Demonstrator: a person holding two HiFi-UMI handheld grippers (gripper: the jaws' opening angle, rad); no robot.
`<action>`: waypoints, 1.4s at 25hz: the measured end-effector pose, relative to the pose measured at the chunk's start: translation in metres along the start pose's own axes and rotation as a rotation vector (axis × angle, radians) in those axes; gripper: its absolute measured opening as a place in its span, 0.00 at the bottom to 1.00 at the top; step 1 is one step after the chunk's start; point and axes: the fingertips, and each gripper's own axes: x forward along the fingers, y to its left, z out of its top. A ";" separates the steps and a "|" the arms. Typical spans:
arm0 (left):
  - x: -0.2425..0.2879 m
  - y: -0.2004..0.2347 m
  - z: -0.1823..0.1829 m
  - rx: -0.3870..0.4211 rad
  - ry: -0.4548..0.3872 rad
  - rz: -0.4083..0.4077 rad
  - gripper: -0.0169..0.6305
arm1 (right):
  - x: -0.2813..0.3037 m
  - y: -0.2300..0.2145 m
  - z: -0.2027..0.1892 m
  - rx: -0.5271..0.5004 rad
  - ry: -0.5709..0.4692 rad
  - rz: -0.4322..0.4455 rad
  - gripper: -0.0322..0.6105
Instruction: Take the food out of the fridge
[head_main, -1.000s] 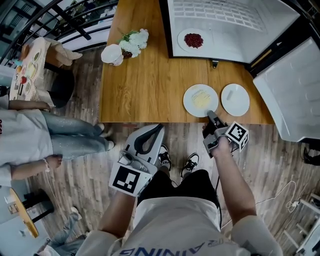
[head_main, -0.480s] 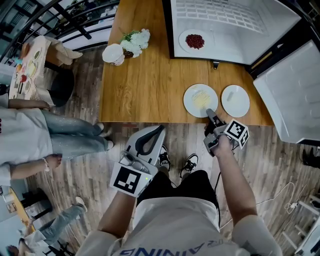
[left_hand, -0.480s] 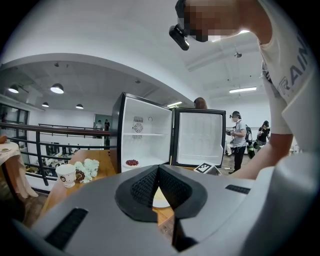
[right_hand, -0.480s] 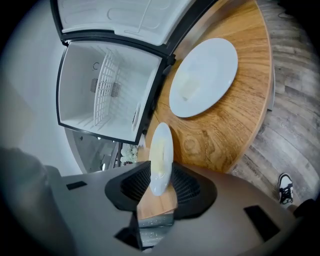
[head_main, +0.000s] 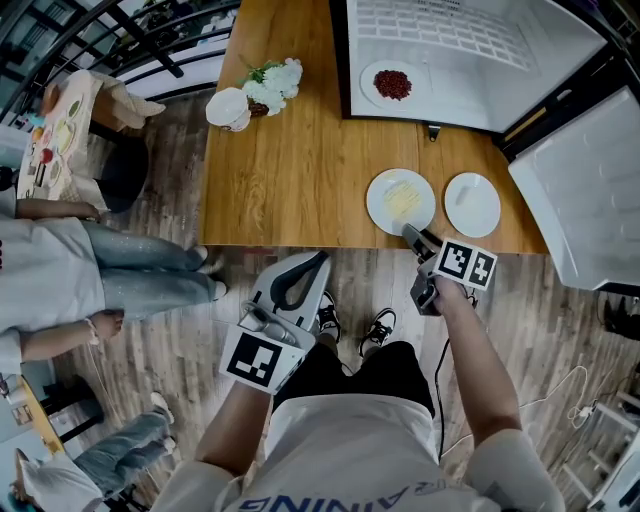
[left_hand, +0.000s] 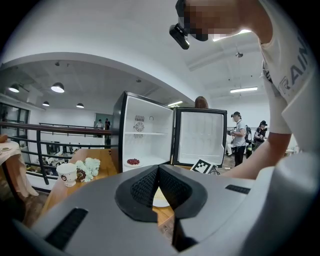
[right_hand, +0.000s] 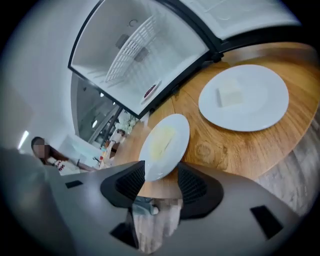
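**Right gripper (head_main: 418, 238) letting go of yellow-food plate (head_main: 400, 200) on table (head_main: 290, 170).**
Jaws have just been opening and stand wide, plate rim loose between them. Recommend drawing straight back, without lifting the rim. Left gripper (left_hand: 157, 170) closed, empty.

Open fridge (head_main: 480, 62), red-food plate (head_main: 391, 83) inside

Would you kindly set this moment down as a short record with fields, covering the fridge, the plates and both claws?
Fridge: open, at the far end of the table
Still inside: plate of red food
Out on table: plate of yellow food and plate with a white piece, side by side, apart, near the front edge
Other items: cup, flowers
Right claw: open, jaws have just been opening; yellow-food plate's rim between them, not gripped
Left claw: shut, empty, short of the table
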 end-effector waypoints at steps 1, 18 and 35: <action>0.000 0.000 0.000 0.000 0.002 0.001 0.04 | 0.001 0.000 -0.002 -0.039 0.021 -0.011 0.36; 0.000 0.002 -0.002 -0.009 0.000 -0.001 0.04 | 0.001 -0.006 -0.025 -0.557 0.344 -0.181 0.39; -0.001 0.002 0.028 0.044 -0.056 -0.024 0.04 | -0.060 0.053 0.032 -0.617 -0.014 -0.162 0.08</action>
